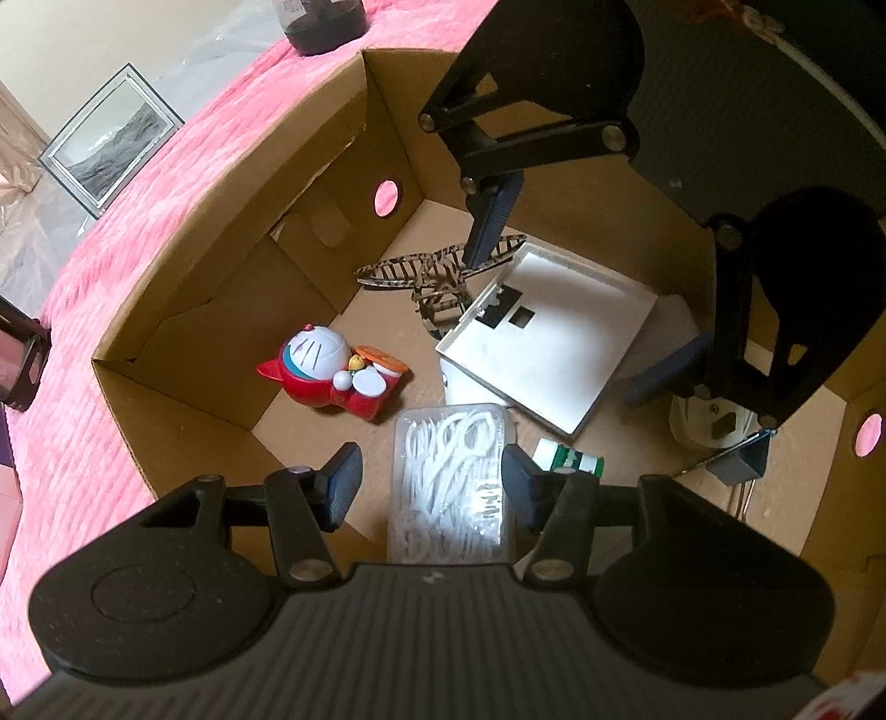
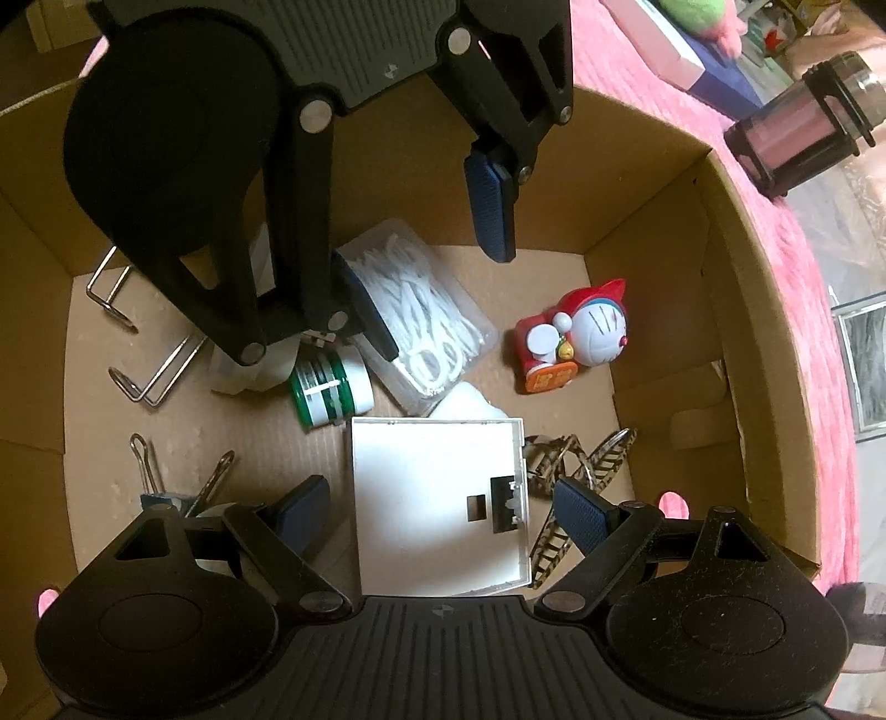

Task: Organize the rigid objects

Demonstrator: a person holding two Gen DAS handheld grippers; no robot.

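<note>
Both grippers hang over an open cardboard box (image 1: 221, 232) (image 2: 664, 183) on a pink cover. My left gripper (image 1: 432, 484) is open above a clear case of white floss picks (image 1: 451, 476) (image 2: 426, 310). My right gripper (image 2: 443, 512) is open over a flat white plastic panel (image 2: 437, 498) (image 1: 554, 343); it also shows in the left wrist view (image 1: 576, 315). A red and white cat figurine (image 1: 332, 371) (image 2: 576, 338), a green and white tape roll (image 2: 329, 390) (image 1: 567, 457) and a brown wooden plane model (image 1: 437, 271) (image 2: 576, 471) lie on the box floor.
Metal hooks (image 2: 138, 354) and a binder clip (image 2: 166, 487) (image 1: 736, 459) lie in the box. A white cloth or bag (image 2: 470, 407) sits under the panel. Outside stand a framed picture (image 1: 111, 138), a dark jar (image 1: 321, 22) and a glass-and-metal press (image 2: 803, 122).
</note>
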